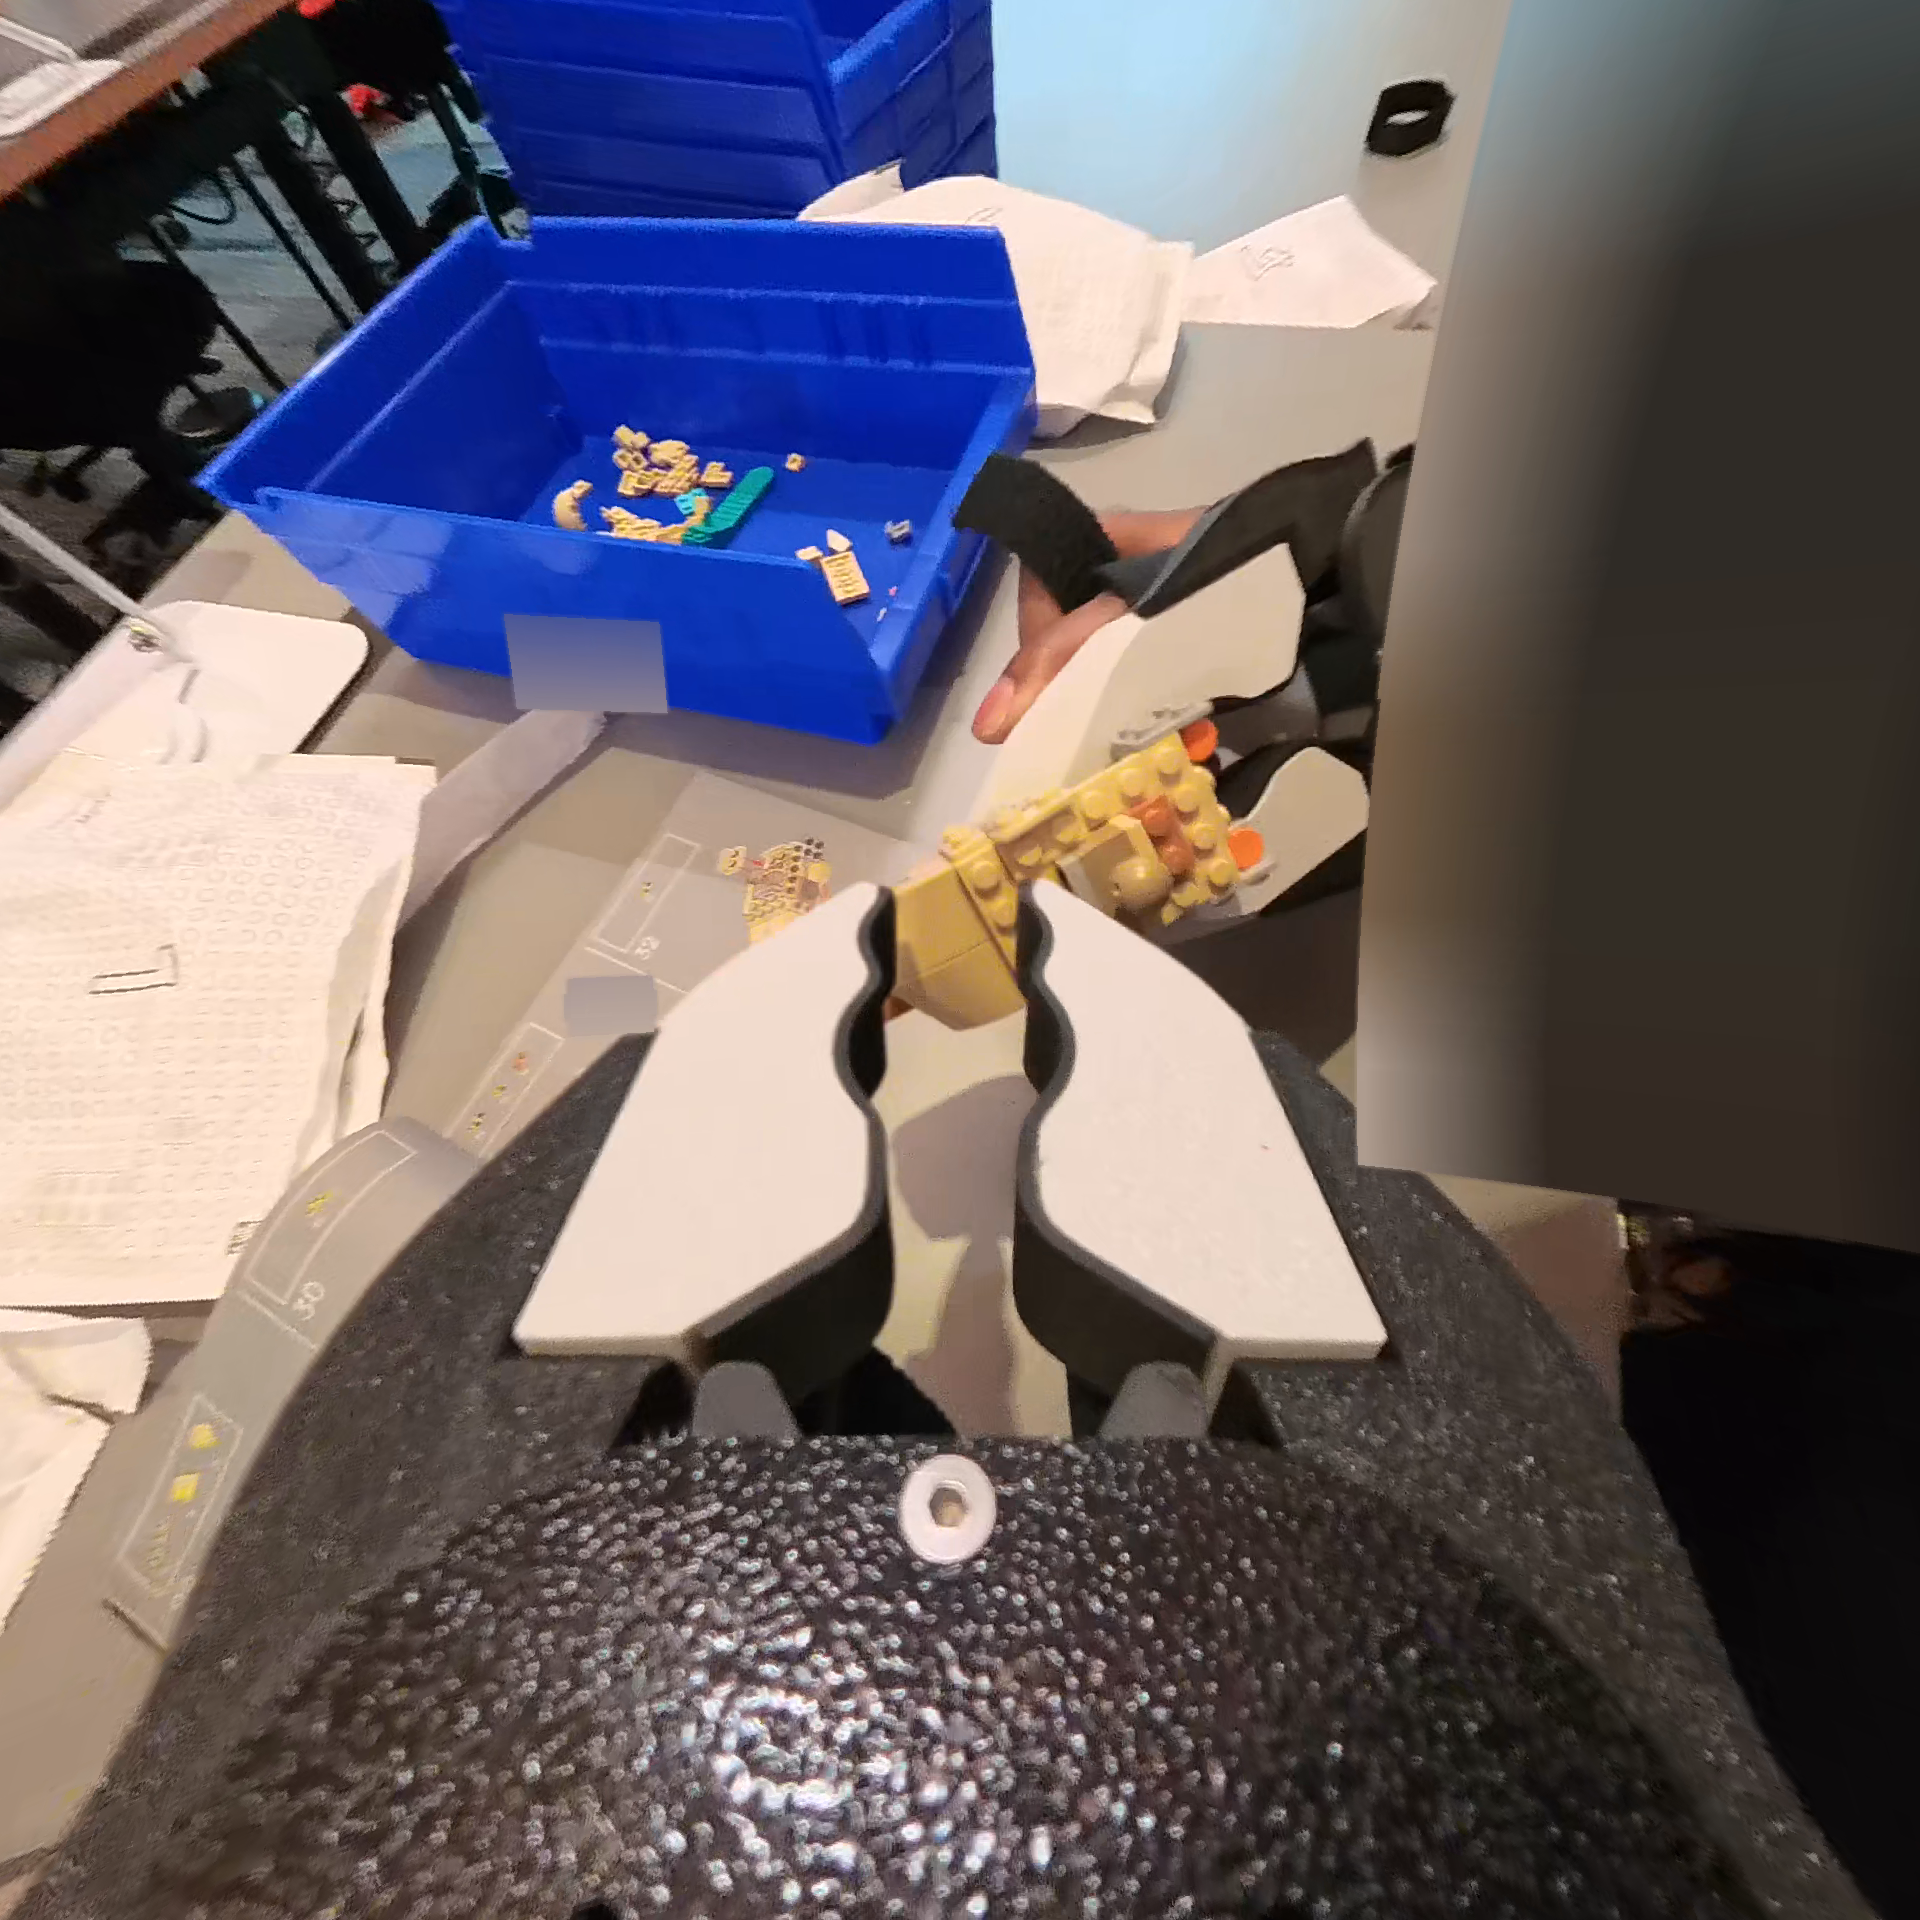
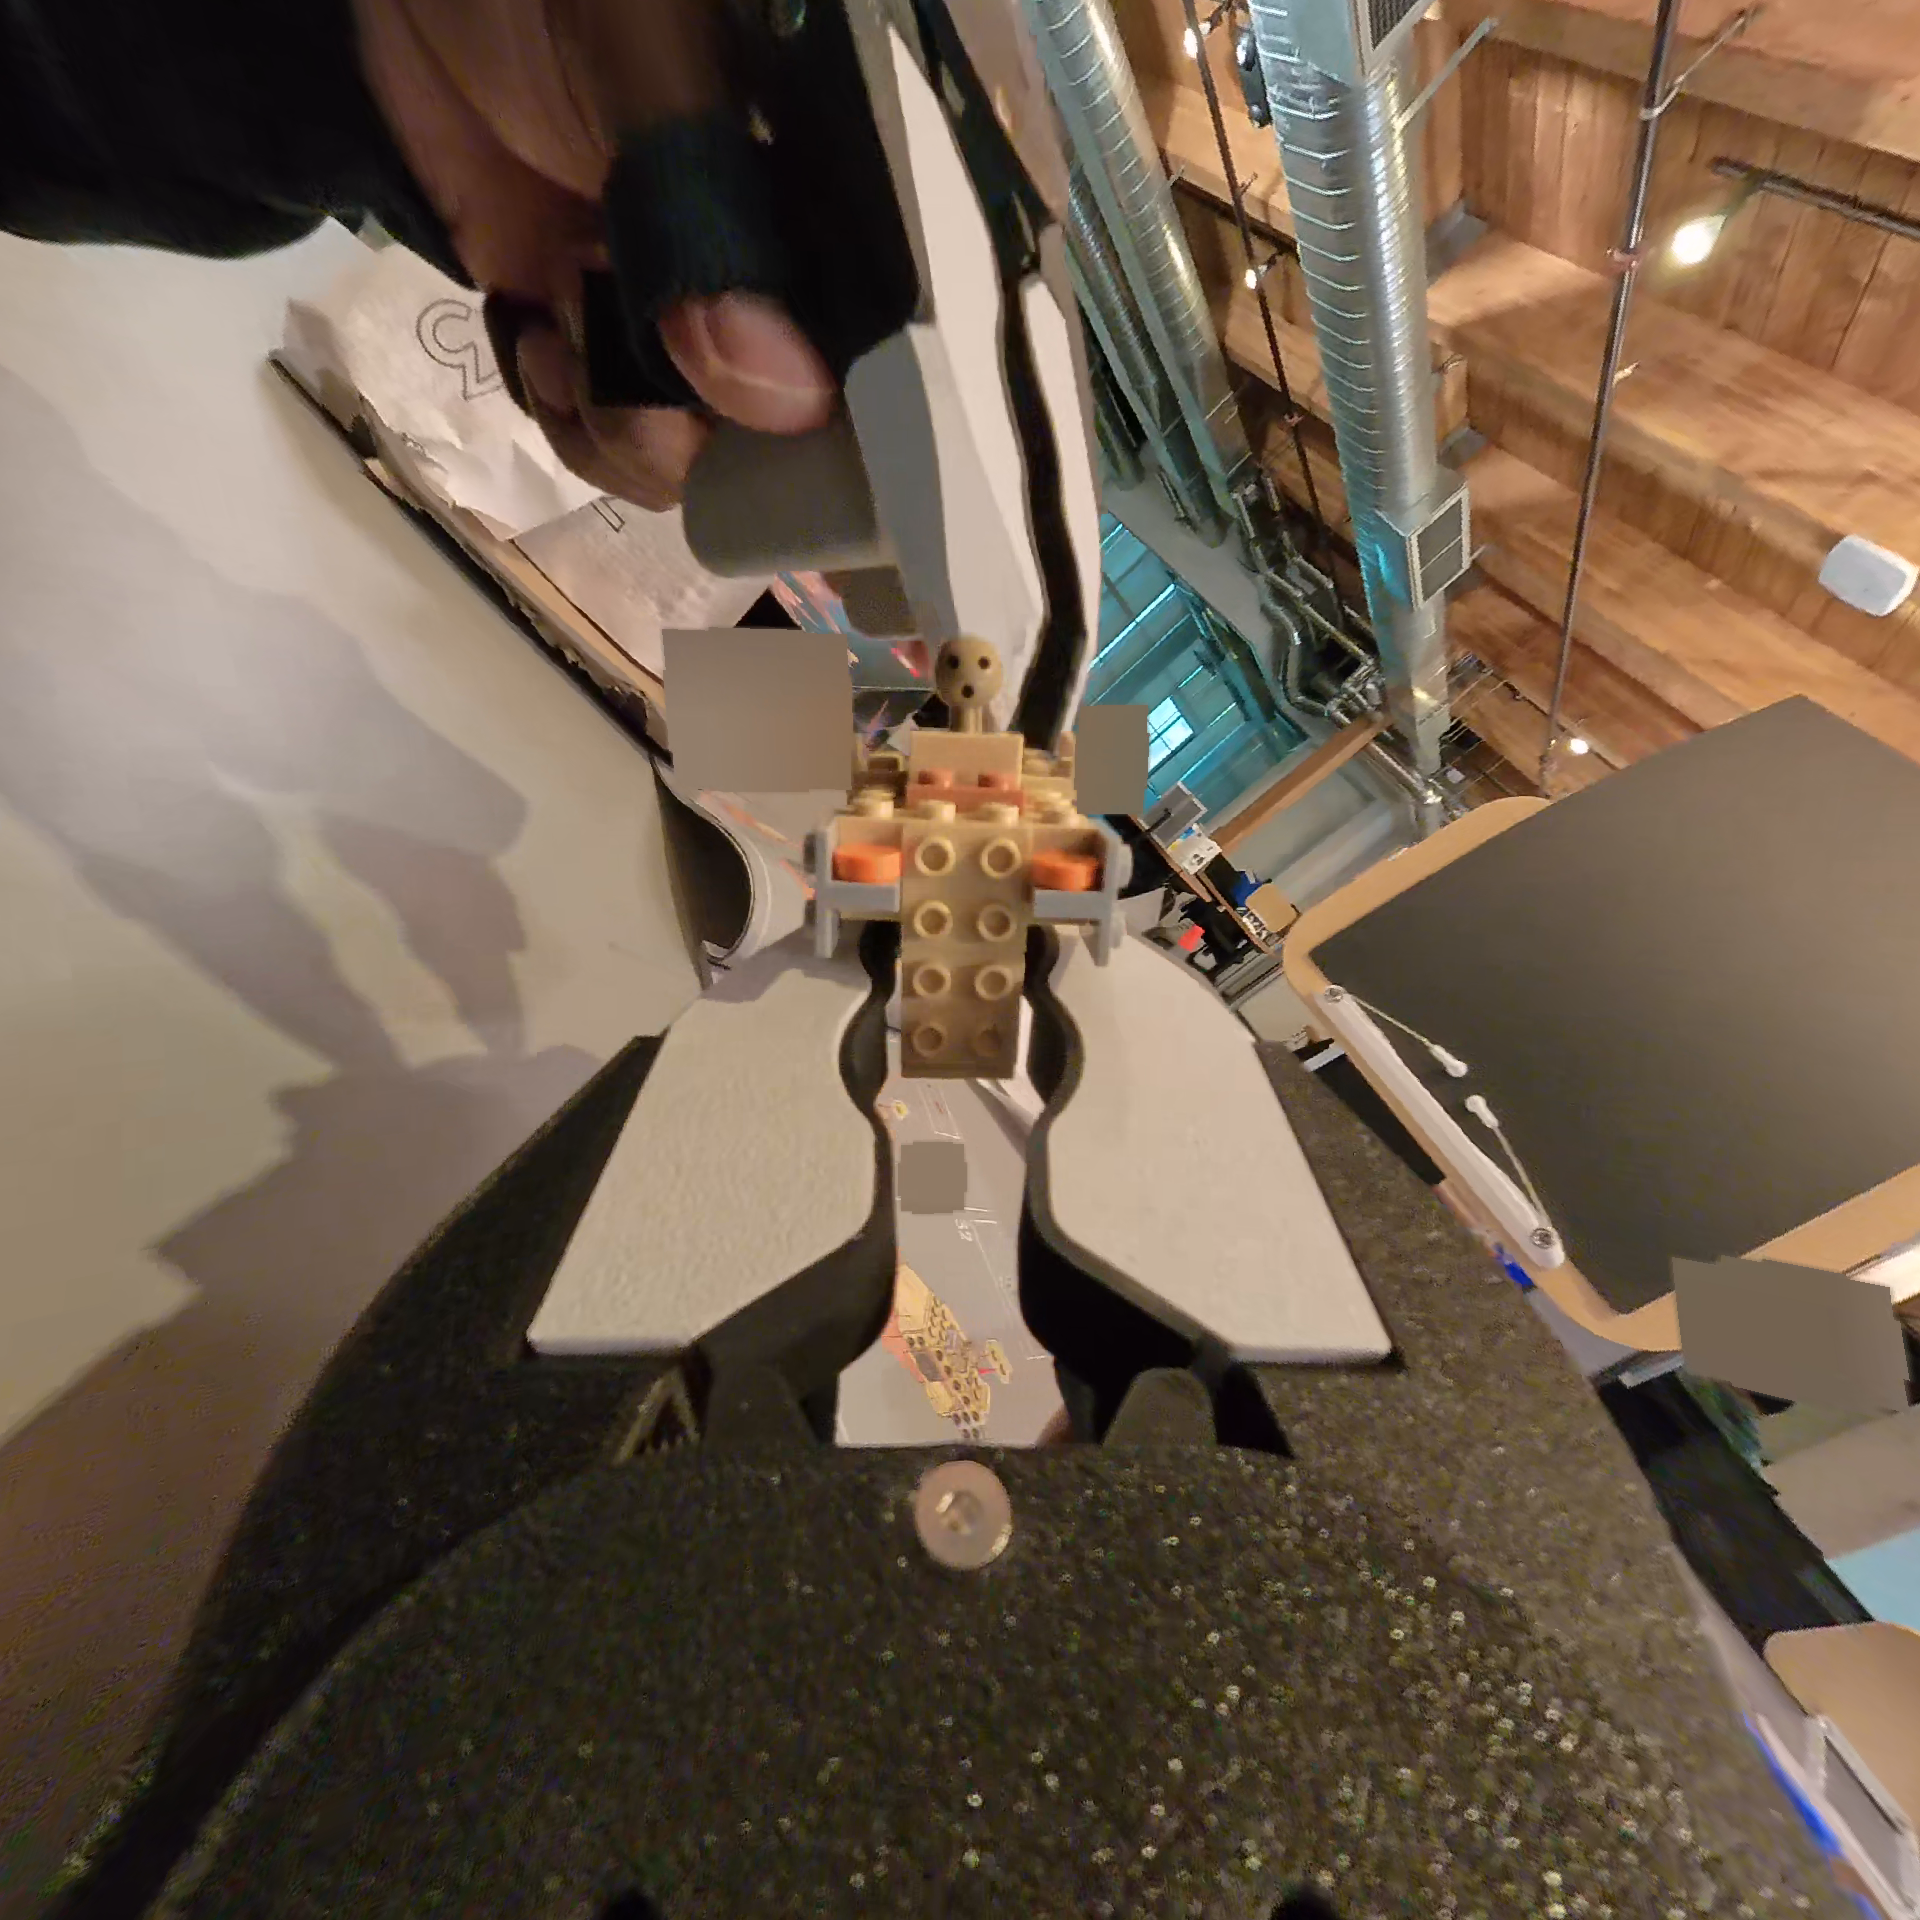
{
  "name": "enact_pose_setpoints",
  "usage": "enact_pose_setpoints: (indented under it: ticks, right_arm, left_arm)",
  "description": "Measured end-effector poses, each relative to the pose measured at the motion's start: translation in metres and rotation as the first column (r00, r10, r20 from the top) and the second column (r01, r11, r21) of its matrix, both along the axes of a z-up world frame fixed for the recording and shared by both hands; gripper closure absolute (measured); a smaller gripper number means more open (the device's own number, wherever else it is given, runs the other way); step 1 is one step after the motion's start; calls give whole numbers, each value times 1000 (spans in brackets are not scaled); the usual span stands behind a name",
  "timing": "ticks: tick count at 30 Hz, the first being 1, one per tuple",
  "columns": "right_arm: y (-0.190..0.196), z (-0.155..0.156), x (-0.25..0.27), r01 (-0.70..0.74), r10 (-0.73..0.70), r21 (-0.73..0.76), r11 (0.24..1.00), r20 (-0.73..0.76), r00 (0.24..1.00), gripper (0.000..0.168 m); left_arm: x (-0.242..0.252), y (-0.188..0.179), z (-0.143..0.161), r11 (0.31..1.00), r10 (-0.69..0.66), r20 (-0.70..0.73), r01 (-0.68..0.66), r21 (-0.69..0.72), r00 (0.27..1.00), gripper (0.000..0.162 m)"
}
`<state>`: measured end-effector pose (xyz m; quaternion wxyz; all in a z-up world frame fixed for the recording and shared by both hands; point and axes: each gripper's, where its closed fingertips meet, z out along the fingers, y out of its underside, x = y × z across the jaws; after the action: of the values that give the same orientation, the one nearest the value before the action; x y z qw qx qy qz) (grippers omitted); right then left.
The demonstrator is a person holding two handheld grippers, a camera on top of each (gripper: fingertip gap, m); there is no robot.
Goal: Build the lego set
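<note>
Tan brick build, held up off the grey surface (image 1: 644, 748) between both tools. Going left to right: blue plastic bin (image 1: 436, 436) with loose tan and teal pieces far left, well apart from the action. Then the left gripper (image 1: 956, 920), fingers (image 1: 790, 1049) only partly closed, pinching the smooth tan rounded end of the tan-and-orange lego assembly (image 1: 1101, 842). Long axis of the build running up and to the right from there, straight toward the right gripper (image 2: 961, 966). Over on that side, fingers (image 2: 1153, 1143) closed down onto the tan studded plate at the opposite end, orange studs and grey clips sticking out just past the tips, little ball-headed tan pin pointing away. So: gripped at both ends, studs facing the right camera. Probably mid-press or lining up two halves along that axis; any twist between the two hands could pop a joint.
</note>
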<state>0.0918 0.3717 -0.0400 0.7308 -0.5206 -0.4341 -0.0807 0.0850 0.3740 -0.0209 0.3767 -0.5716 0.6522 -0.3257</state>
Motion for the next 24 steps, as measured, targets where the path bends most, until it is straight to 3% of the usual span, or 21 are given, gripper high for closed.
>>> enact_pose_setpoints:
  ticks: [24]
  right_arm:
    - [1,-4,-3,-17,16,11,1000,21,1000,146]
  left_arm:
    - [3,0,-1,991,-27,52,34,-128,998,137]
